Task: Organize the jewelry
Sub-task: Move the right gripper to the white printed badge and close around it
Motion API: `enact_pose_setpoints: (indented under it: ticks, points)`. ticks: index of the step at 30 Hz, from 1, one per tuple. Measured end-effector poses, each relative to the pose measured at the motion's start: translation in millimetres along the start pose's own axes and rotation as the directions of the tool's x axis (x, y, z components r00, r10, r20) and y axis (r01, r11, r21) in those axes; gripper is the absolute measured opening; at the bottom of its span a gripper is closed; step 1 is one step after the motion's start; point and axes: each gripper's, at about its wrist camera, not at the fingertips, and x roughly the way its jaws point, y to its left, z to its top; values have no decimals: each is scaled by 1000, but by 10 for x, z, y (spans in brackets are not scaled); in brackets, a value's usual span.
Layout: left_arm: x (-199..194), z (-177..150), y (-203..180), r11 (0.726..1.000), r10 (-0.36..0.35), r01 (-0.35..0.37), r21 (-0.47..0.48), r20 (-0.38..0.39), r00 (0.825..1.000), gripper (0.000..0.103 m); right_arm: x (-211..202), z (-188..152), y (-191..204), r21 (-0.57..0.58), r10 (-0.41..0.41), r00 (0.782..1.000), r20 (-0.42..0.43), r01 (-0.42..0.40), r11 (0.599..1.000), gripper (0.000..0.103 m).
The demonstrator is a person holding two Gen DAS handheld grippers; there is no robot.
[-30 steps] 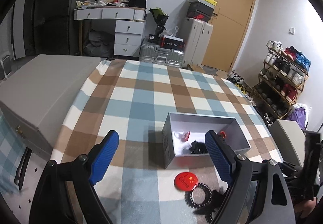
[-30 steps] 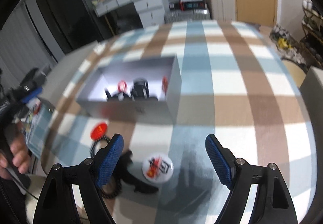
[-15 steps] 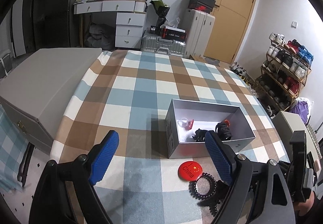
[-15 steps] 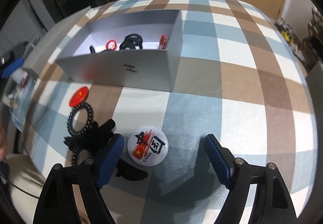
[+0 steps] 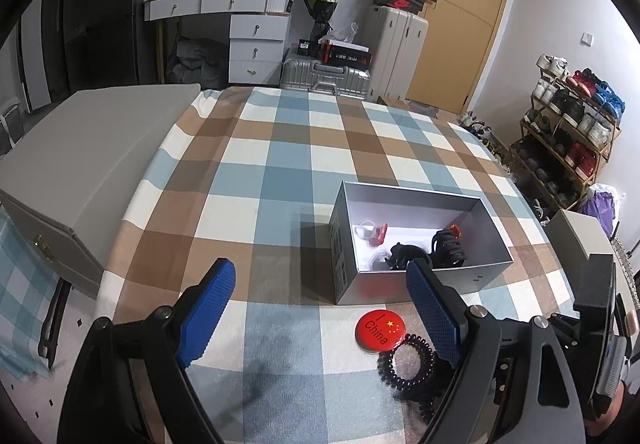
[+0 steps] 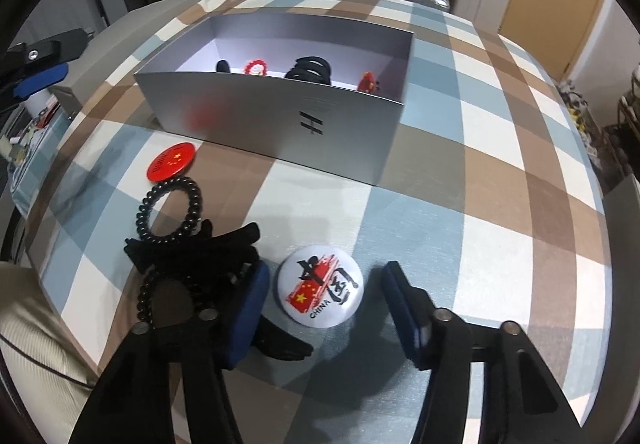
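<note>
The right gripper is closing its jaws around the white badge, pads not yet touching it. The badge lies flat near the table's front edge, before the grey box. The left gripper hangs wide, empty.

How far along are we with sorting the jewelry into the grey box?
Done: the grey box already holds several pieces, including a red bead bracelet and a black coil tie. In hand: the right gripper is closing around the white badge, pads not yet touching it. Left: the red badge, black bead bracelet and black hair claw. The left gripper is open, empty.
</note>
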Motion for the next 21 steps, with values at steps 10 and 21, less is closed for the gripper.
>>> enact_pose_setpoints:
  ticks: [10,21]
  points:
    - [53,-33,-28,1000,17,-16,9,-35,999,84,-23,24,-11,8,13,1000,2,-13,1000,42]
    - [324,-135,-92,999,-31,32,7,-181,983,84,-214,79,-290,138,38,996,81,-49,989,42]
